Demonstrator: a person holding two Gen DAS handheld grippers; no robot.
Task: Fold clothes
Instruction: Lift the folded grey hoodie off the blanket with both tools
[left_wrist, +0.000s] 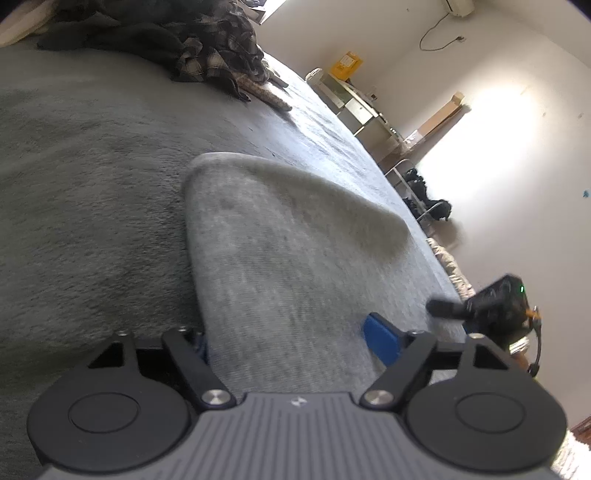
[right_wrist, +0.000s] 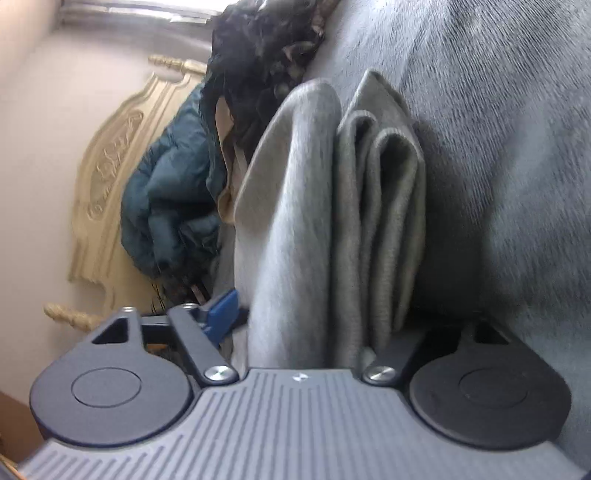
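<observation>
Fingers of both grippers — left gripper (left_wrist: 291, 339), right gripper (right_wrist: 306, 325) — clamp folded grey garment (left_wrist: 280, 236) on bed (left_wrist: 92, 184).

Home bedroom. Bed with grey fleece blanket (left_wrist: 92, 166) under the gripper, carved cream headboard (right_wrist: 110, 155) ahead-left in right view, teal puffer jacket (right_wrist: 170, 192) beside it, clothes heap (left_wrist: 177, 40) ahead, wall AC unit (left_wrist: 458, 5) high ahead-right.
</observation>
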